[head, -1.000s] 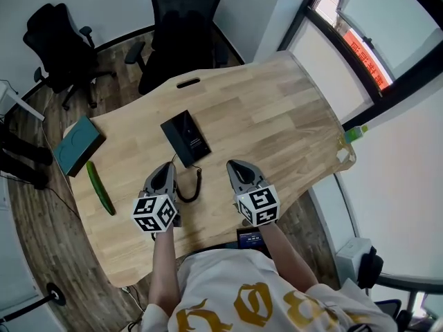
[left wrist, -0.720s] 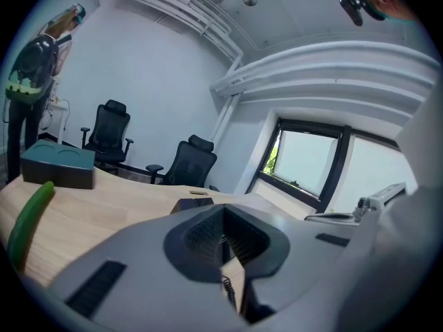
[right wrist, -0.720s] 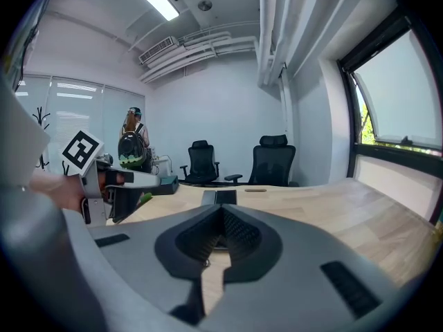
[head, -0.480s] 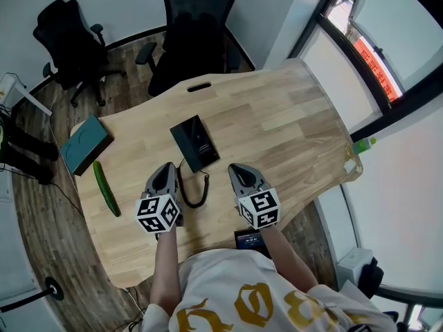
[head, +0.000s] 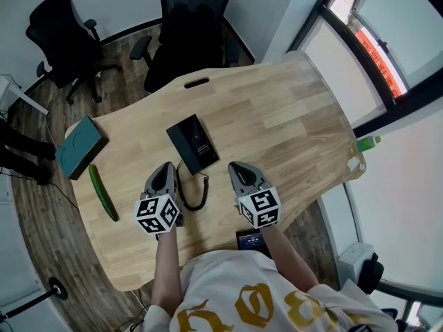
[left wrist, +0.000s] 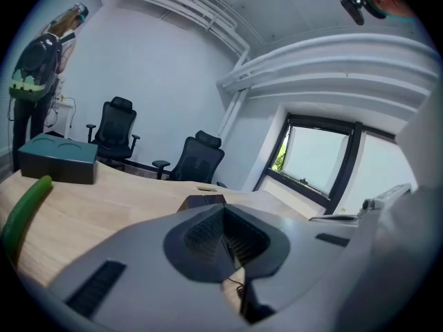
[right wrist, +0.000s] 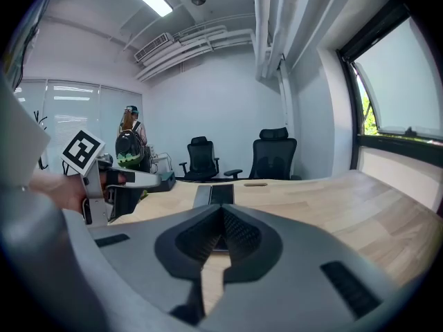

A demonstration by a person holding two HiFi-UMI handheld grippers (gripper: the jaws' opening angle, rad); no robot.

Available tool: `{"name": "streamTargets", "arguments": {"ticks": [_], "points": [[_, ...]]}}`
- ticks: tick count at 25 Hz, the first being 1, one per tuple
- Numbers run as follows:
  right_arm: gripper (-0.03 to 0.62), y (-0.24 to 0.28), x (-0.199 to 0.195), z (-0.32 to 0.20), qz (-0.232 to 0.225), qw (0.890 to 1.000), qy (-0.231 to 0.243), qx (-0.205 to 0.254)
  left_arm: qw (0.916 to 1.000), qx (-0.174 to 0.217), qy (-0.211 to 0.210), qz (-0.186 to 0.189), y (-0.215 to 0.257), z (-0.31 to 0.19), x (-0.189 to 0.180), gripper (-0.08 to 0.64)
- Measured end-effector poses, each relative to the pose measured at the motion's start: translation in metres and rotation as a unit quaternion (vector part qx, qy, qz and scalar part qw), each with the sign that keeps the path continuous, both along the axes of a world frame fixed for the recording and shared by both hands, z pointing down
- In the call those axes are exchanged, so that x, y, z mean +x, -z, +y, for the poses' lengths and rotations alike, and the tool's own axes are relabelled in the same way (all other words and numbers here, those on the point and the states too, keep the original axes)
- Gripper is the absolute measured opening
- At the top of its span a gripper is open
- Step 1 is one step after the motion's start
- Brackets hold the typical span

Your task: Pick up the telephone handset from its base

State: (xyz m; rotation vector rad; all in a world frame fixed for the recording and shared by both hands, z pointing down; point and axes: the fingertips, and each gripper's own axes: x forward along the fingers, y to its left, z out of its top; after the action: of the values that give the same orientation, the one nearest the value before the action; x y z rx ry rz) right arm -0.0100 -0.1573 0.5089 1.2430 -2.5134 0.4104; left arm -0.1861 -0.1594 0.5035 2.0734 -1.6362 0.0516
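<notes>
Telephone handset [head: 183,146] is lying in its cradle on the black base [head: 197,140], mid-worktop and turned at a diagonal. From the head view, handset and base are reading as one dark slab. The handset appears to be running along the left long edge, but I am not separating the two with confidence. The curly cord [head: 196,194] is trailing off the near end of the phone and looping on the wood between the two tools.

Left tool [head: 165,168] is hovering just short of the phone's near corner, above the worktop [head: 291,109], with its jaws pressed together and nothing between them. Right tool [head: 237,166] is sitting level with it on the other side of the cord, jaws likewise closed and empty. Both are pointing toward the phone. Either will be needing to spread its jaws before a grasp.

Handling, by judgement:
- The handset is looking like hard moulded plastic: light, rigid, smooth, possibly slick under the pads.
- The best hold is probably across the narrow middle of the grip, between earpiece and mouthpiece, with the jaws closing on its two long sides.
- The cord is going to be pulling back as the handset rises, and the light base may be dragging along with it. A free tool steadying the base could help.

A green cucumber [head: 102,192] and a teal box [head: 79,146] are lying well to the left, out of the way.
</notes>
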Motion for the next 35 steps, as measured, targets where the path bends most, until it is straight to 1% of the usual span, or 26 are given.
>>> {"name": "streamTargets", "arguments": {"ticks": [7,10,12,19,24,29,33,35], "points": [[0.006,-0.012,-0.004,-0.011,0.001,1.000,-0.001,-0.016,0.9998,-0.016,-0.008,0.010,-0.014,-0.009,0.001,0.006],[0.006,-0.017,-0.009,-0.015,0.003,1.000,0.004,-0.021,0.9995,-0.027,-0.012,0.006,-0.023,-0.013,0.001,0.006],[0.006,-0.020,-0.011,-0.019,0.003,1.000,0.006,-0.024,0.9993,-0.035,-0.010,0.002,-0.029,-0.015,0.000,0.006],[0.006,-0.037,-0.011,-0.030,0.007,0.999,0.007,-0.042,0.9983,-0.058,-0.004,0.010,-0.047,-0.022,-0.002,0.006],[0.006,-0.044,-0.012,-0.041,0.002,0.999,0.004,-0.047,0.9979,-0.063,0.001,0.016,-0.056,-0.031,-0.003,0.006],[0.005,-0.056,-0.012,-0.044,-0.001,0.998,0.009,-0.064,0.9971,-0.076,0.002,-0.001,-0.071,-0.032,-0.004,0.008],[0.005,-0.067,-0.015,-0.048,0.001,0.997,0.017,-0.074,0.9964,-0.084,-0.002,0.005,-0.078,-0.036,-0.003,0.008],[0.006,-0.071,-0.017,-0.048,0.009,0.997,0.026,-0.074,0.9962,-0.086,-0.009,0.004,-0.078,-0.038,-0.001,0.008]]}}
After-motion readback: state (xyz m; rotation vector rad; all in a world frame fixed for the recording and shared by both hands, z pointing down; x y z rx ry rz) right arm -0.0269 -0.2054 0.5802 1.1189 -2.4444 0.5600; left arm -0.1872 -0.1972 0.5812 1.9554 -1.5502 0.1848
